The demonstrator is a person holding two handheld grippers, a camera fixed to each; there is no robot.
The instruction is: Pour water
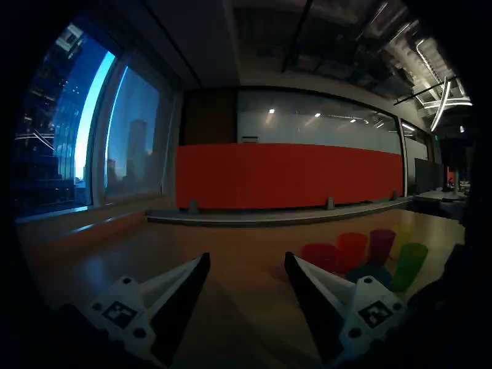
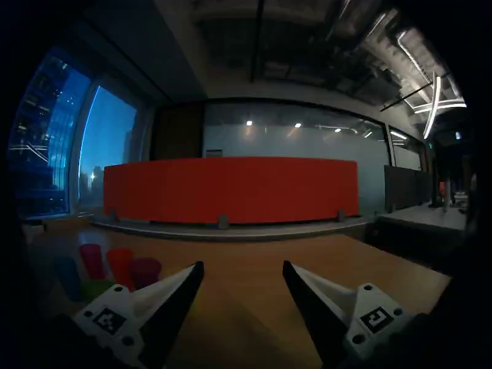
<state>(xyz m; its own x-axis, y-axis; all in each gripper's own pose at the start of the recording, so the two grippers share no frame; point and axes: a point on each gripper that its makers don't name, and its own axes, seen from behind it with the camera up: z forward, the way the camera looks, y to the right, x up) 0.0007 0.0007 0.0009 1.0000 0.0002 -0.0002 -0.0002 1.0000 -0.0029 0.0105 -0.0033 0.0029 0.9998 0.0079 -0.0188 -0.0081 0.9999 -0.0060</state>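
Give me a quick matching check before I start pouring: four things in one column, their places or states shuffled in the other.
1 green cup
2 purple cup
3 left gripper
4 red partition

a open, holding nothing
b along the far edge of the table
c farthest right of the cups, left gripper view
d back row of the cups

Pairs: 1-c, 2-d, 3-a, 4-b.

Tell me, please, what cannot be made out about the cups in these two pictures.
Water inside: left gripper view; the red cup and its neighbours show only their sides, in dim light.
Blue cup: left gripper view; its base is hidden behind one of the fingers.
Green cup: right gripper view; dark, its lower part hidden behind the right gripper.
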